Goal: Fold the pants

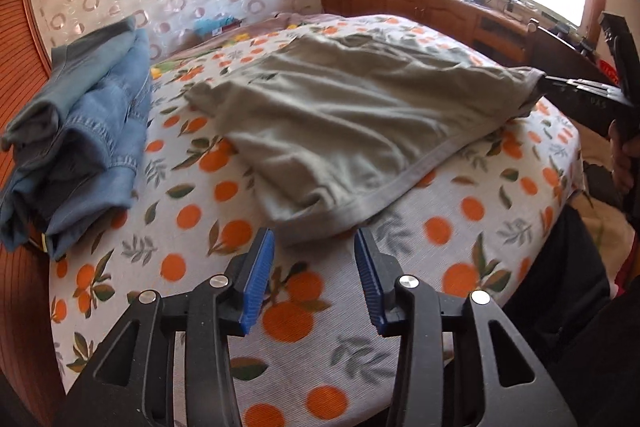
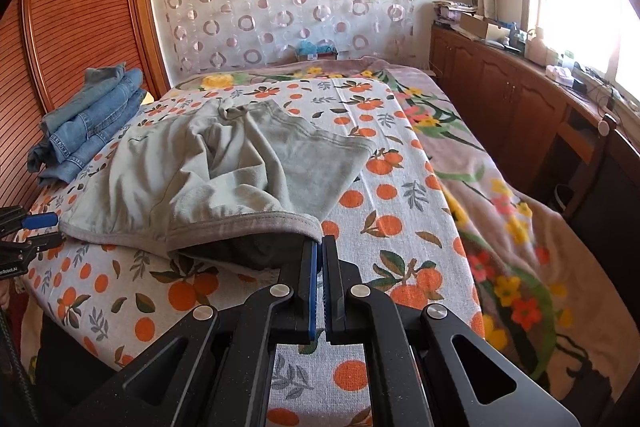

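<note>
Grey-green pants [image 1: 340,115] lie rumpled on the orange-print cloth [image 1: 304,327] that covers the bed. My left gripper [image 1: 316,239] is open, its blue pads [image 1: 260,279] just short of the pants' near hem corner, with nothing between them. In the right wrist view the pants [image 2: 200,163] spread to the left, and my right gripper [image 2: 320,243] is shut on the hem corner nearest it, lifting that edge slightly. The right gripper [image 1: 576,91] also shows at the right of the left wrist view, pinching that corner. The left gripper [image 2: 44,229] appears at the far left by the other hem corner.
A stack of folded blue jeans [image 1: 80,147] [image 2: 88,123] sits at the bed's left side against a slatted wooden panel [image 2: 80,7]. A floral blanket [image 2: 500,187] covers the right half of the bed. Wooden cabinets [image 2: 500,87] with clutter run under the window.
</note>
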Available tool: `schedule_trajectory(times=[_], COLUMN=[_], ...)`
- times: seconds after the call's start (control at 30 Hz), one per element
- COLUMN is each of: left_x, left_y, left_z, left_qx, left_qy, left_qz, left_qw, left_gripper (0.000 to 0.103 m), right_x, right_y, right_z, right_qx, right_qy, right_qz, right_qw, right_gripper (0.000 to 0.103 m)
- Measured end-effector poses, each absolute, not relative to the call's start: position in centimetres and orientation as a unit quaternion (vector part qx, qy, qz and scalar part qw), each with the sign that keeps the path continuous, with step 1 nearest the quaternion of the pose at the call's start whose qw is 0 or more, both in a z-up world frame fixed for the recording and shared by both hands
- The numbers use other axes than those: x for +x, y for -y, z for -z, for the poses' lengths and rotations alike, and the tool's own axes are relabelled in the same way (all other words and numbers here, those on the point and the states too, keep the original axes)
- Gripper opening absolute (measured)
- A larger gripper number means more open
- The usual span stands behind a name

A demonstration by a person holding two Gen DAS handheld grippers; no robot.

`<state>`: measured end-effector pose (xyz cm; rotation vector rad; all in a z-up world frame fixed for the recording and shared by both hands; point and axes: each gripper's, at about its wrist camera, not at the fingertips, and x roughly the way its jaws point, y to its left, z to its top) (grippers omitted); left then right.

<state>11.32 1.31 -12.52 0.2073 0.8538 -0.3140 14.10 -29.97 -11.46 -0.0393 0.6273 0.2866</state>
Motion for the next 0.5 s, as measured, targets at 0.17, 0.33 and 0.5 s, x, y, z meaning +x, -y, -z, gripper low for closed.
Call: schedule_trajectory(times=[0.17, 0.33, 0.5], left_x=[11.8, 13.0, 13.1], left_y=[-1.4, -0.7, -1.7], left_z=[13.2, 12.3, 9.7], left_qx=[0.122, 0.12, 0.059], left_qy=[-0.407, -0.377, -0.343], left_qz=[0.131, 0.118, 0.133], left_qw=[0.896, 0.911, 0.928], left_gripper=[0.043, 0.043, 0.008], right_x=[14.3, 14.5, 15.0], right_y=[30.1, 30.1, 30.3], right_z=[11.4, 11.6, 11.2], right_qx=[-0.019, -0.021, -0.023], right_qy=[-0.307, -0.307, -0.304], right_qz=[-0.142, -0.143, -0.155], right_qw=[0.941, 0.941, 0.94], right_gripper=[0.002, 0.002, 0.002])
